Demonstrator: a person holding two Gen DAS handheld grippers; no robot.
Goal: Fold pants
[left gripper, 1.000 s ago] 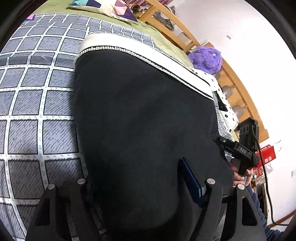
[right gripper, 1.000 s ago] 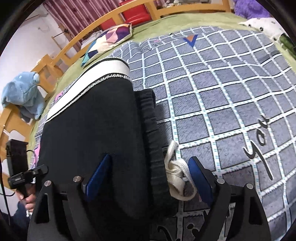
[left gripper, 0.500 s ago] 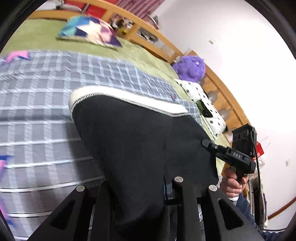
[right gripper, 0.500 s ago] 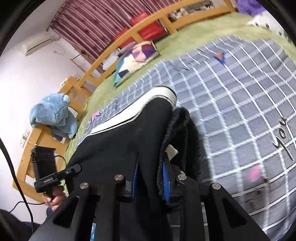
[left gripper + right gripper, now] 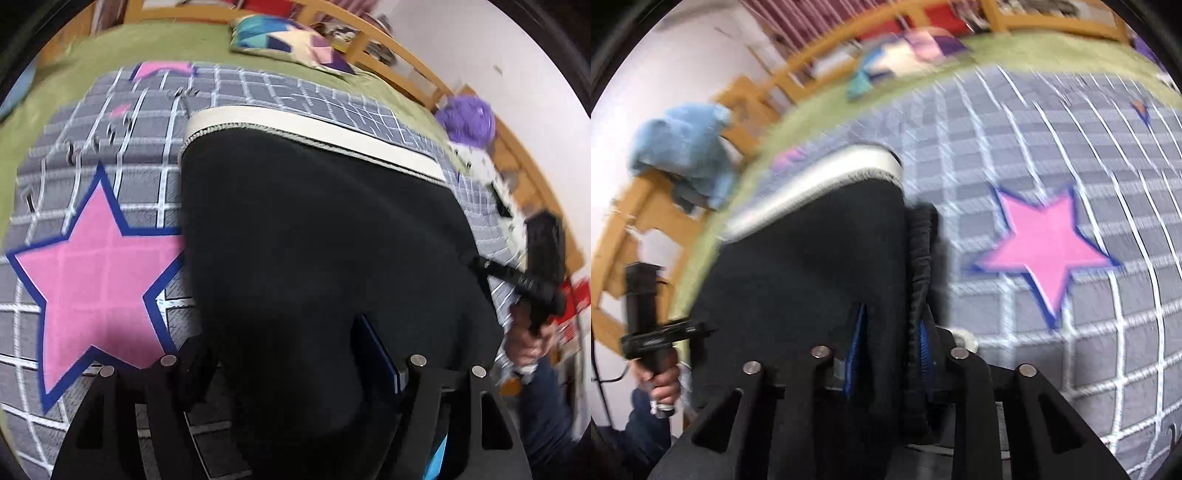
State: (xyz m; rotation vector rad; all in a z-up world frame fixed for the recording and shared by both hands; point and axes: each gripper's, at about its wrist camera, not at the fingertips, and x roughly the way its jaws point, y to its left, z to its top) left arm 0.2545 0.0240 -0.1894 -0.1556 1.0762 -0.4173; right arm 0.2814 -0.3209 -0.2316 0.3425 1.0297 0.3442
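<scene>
The black pants (image 5: 317, 258) with a white band (image 5: 314, 129) along the far edge lie folded on the grey checked blanket (image 5: 92, 177). My left gripper (image 5: 295, 354) is open, its fingers spread wide, with the near edge of the cloth lying between them. In the right wrist view the pants (image 5: 798, 280) rise from my right gripper (image 5: 890, 343), which is shut on their bunched black waistband edge. The other gripper shows at the side in each view.
A pink star (image 5: 96, 273) is printed on the blanket left of the pants. A patterned pillow (image 5: 291, 40), a purple plush toy (image 5: 467, 120) and a blue plush (image 5: 683, 147) sit by the wooden bed rails (image 5: 635, 221). Green bedding (image 5: 110, 48) lies beyond.
My left gripper has opened from its shut hold half a second ago. Both grippers have moved with the pants over the blanket, so the pink star now shows. The right gripper stays shut.
</scene>
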